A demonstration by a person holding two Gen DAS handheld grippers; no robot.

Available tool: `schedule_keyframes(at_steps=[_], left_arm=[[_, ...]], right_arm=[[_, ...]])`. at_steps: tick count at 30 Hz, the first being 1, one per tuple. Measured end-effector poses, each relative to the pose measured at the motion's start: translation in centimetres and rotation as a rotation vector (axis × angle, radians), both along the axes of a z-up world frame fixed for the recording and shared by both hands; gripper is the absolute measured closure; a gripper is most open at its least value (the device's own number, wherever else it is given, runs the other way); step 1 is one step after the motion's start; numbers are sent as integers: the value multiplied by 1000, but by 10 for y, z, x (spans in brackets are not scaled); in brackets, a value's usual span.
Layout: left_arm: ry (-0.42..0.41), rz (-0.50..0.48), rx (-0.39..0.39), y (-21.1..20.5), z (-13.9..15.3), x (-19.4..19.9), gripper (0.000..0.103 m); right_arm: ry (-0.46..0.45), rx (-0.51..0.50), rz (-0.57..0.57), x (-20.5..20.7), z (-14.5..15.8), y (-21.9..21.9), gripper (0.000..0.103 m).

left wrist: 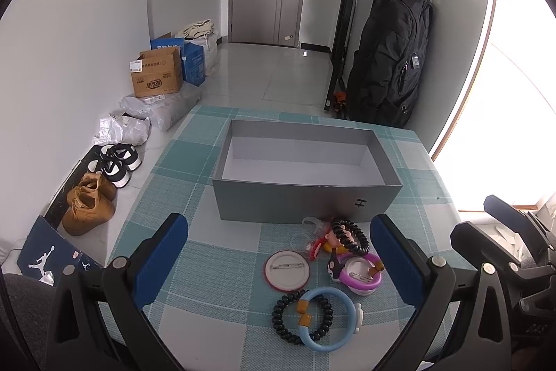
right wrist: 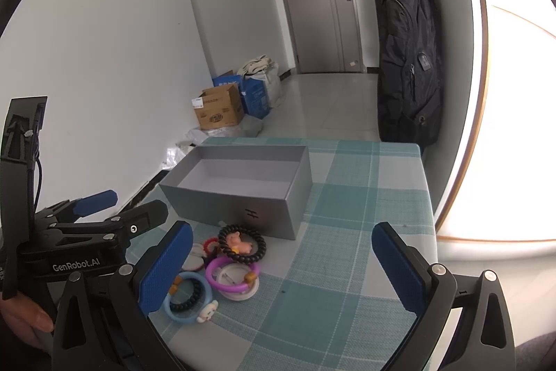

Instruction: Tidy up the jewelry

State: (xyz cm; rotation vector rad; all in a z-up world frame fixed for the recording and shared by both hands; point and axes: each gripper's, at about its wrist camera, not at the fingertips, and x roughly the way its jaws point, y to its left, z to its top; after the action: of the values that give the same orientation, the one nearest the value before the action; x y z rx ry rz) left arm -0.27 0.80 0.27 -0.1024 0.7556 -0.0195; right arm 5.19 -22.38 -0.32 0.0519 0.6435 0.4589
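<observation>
An open grey box [left wrist: 302,200] [right wrist: 239,197] stands empty on the checked tablecloth. In front of it lies a pile of jewelry: a light blue bangle [left wrist: 325,319] [right wrist: 187,298] over a black coil band [left wrist: 283,315], a round white pin badge [left wrist: 287,271], a purple ring [left wrist: 358,272] [right wrist: 231,270] and a second black coil band [left wrist: 349,237] [right wrist: 243,244] around a small figure. My left gripper [left wrist: 278,252] hangs open just above the pile, nothing between its pads. My right gripper [right wrist: 281,266] is open too, to the right of the pile.
The table [right wrist: 347,284] ends close behind the box and at the right. Shoes [left wrist: 93,200] and cardboard boxes [left wrist: 158,77] sit on the floor at the left. A black backpack [left wrist: 392,58] hangs by the door. A hand [right wrist: 24,319] holds the left gripper.
</observation>
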Motion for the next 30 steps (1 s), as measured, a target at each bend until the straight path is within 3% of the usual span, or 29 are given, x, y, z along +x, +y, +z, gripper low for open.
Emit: schedule_keyframes(at_steps=[30], left_arm=[[21, -23, -16, -10, -4, -2, 1]], right_arm=[[3, 7, -12, 1, 0, -2, 0]])
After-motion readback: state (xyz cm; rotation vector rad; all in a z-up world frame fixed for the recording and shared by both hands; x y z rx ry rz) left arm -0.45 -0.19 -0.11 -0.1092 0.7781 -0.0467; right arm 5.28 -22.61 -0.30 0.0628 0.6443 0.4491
